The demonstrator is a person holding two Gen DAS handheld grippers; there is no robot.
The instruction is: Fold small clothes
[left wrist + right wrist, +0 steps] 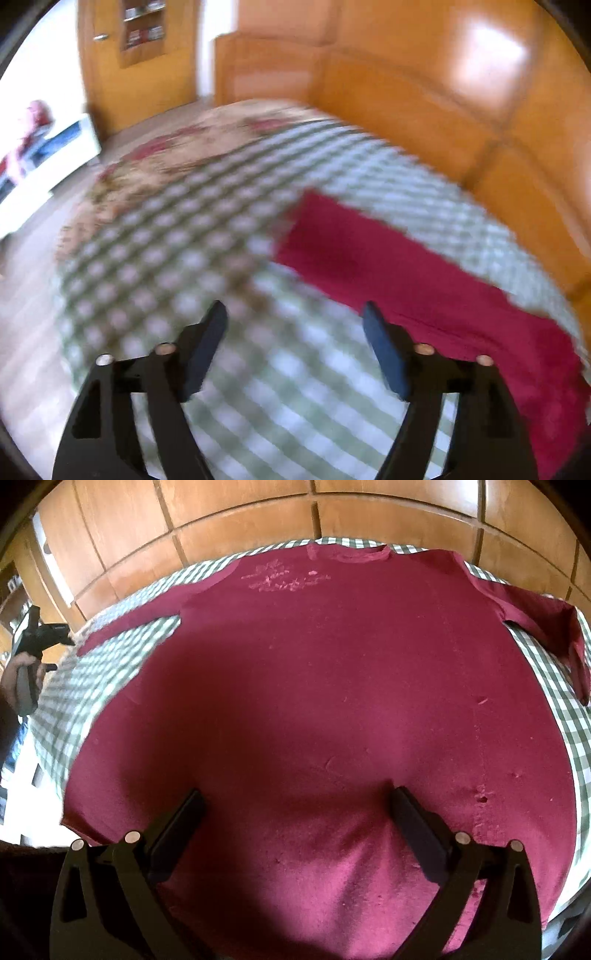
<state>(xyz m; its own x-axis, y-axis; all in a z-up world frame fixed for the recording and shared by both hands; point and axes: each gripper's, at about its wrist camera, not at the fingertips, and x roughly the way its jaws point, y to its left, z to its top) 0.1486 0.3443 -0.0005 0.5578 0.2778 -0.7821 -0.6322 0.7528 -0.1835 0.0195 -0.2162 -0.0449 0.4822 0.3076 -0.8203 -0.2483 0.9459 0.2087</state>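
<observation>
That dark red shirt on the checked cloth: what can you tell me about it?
The dark red shirt is a soft knit T-shirt lying flat on the green checked cloth, collar at the far end, short sleeves spread sideways, the right one folded over. A faded print sits below the collar. The right gripper, open, presses its lower part.

A dark red T-shirt (314,686) lies spread flat on the green checked cloth (96,679), collar at twelve o'clock. The right gripper (295,812), jaws apart, seems to rest on its hem at six o'clock.

Glossy wooden wardrobe panels (258,528), sunlit.
</observation>
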